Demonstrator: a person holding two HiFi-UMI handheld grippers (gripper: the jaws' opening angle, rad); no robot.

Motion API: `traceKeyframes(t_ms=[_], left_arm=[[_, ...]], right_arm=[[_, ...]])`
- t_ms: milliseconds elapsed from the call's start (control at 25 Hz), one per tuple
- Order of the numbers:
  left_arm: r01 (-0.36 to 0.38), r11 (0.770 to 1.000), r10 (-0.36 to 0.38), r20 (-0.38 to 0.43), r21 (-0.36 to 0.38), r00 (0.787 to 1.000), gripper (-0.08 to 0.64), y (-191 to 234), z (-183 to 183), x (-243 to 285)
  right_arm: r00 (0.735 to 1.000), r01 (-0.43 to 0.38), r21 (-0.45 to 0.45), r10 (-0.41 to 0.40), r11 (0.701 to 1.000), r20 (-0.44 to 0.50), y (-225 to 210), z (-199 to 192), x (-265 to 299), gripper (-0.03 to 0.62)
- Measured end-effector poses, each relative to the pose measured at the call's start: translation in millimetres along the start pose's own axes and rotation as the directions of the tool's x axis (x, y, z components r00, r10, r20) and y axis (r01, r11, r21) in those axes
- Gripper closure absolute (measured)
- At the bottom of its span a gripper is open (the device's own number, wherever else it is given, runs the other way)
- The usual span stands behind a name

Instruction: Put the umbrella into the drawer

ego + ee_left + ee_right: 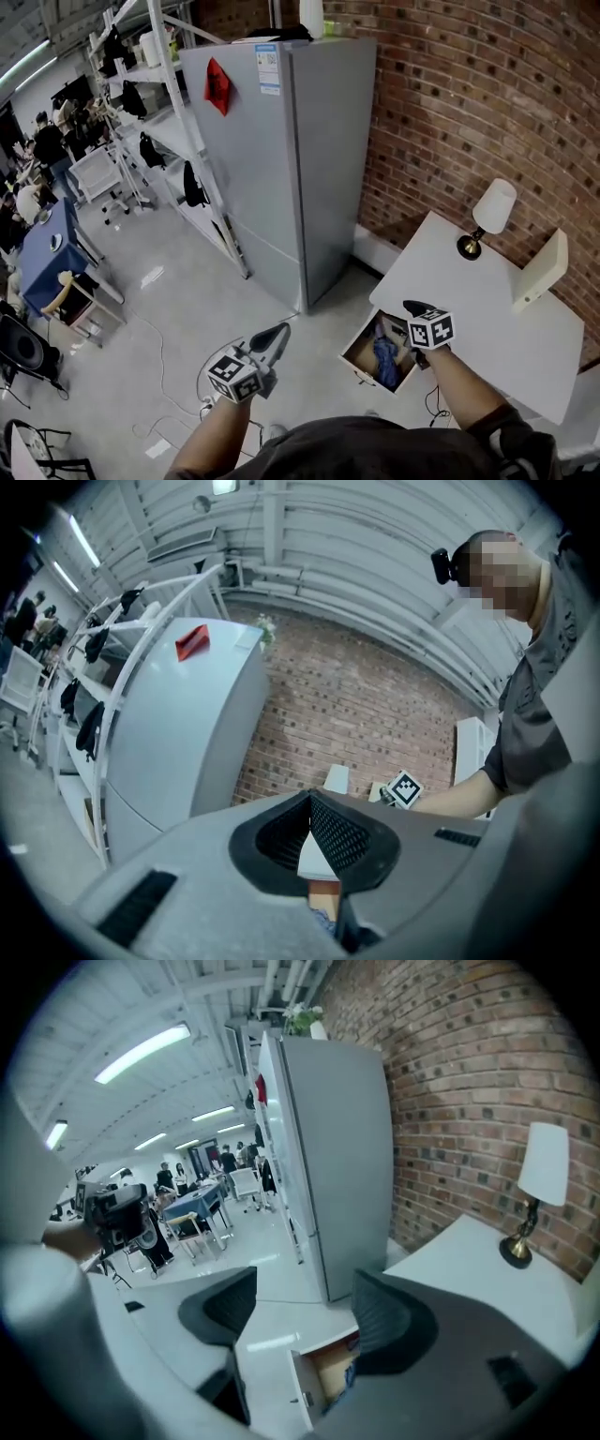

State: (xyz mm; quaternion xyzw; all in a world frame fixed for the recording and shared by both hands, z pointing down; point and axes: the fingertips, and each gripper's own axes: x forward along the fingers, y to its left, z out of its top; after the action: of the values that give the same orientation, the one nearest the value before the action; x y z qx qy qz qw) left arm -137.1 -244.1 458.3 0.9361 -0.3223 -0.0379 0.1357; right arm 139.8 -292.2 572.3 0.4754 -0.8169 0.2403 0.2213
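Left gripper (277, 334) is sitting at 6 o'clock in the head view, nose pointing toward 1 o'clock, roughly level. Its jaws are meeting at the tips, nothing between them. Its marker cube (234, 375) is riding just behind, with the bare left forearm (211, 436) running off toward 7 o'clock. Right gripper (418, 307) is hanging at 4 o'clock, pointing toward 11 o'clock and tilting down — jaws are standing wide apart, pads gripping nothing. Right forearm (459, 384) is reaching in from 5 o'clock, dark sleeve (506, 436) covering the upper arm.
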Motion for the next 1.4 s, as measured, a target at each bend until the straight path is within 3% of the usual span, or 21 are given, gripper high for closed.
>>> traceKeyframes(t_ms=[240, 440, 640, 720, 760, 880, 1000, 1400], left_arm=[[0.013, 0.996, -0.018, 0.057, 0.085, 0.998, 0.56, -10, 54, -10], [0.003, 0.99, -0.015, 0.082, 0.14, 0.997, 0.56, -19, 89, -16], [0.027, 0.988, -0.045, 0.113, 0.153, 0.993, 0.56, -35, 118, -21], [0.034, 0.986, -0.055, 0.125, 0.163, 0.991, 0.56, -41, 128, -25], [0.036, 0.985, -0.058, 0.126, 0.17, 0.99, 0.56, -43, 131, -27], [0.036, 0.984, -0.058, 0.126, 0.175, 0.99, 0.56, -50, 137, -32], [0.032, 0.982, -0.061, 0.148, 0.188, 0.987, 0.56, -54, 142, -36], [0.026, 0.984, -0.053, 0.153, 0.177, 0.987, 0.56, -56, 140, -42]], right_arm=[[0.986, -0.062, -0.108, 0.078, 0.992, 0.15, 35, 81, -32, 0.304], [0.948, -0.117, -0.203, 0.17, 0.972, 0.271, 67, 135, -60, 0.345], [0.872, -0.11, -0.308, 0.241, 0.945, 0.426, 93, 181, -98, 0.435], [0.831, -0.12, -0.335, 0.279, 0.935, 0.482, 104, 193, -114, 0.512], [0.808, -0.141, -0.347, 0.31, 0.927, 0.501, 110, 197, -122, 0.589], [0.756, -0.22, -0.405, 0.417, 0.888, 0.505, 130, 200, -135, 0.601], [0.759, -0.225, -0.441, 0.44, 0.869, 0.479, 137, 195, -135, 0.601], [0.768, -0.229, -0.443, 0.441, 0.867, 0.465, 141, 192, -133, 0.601]])
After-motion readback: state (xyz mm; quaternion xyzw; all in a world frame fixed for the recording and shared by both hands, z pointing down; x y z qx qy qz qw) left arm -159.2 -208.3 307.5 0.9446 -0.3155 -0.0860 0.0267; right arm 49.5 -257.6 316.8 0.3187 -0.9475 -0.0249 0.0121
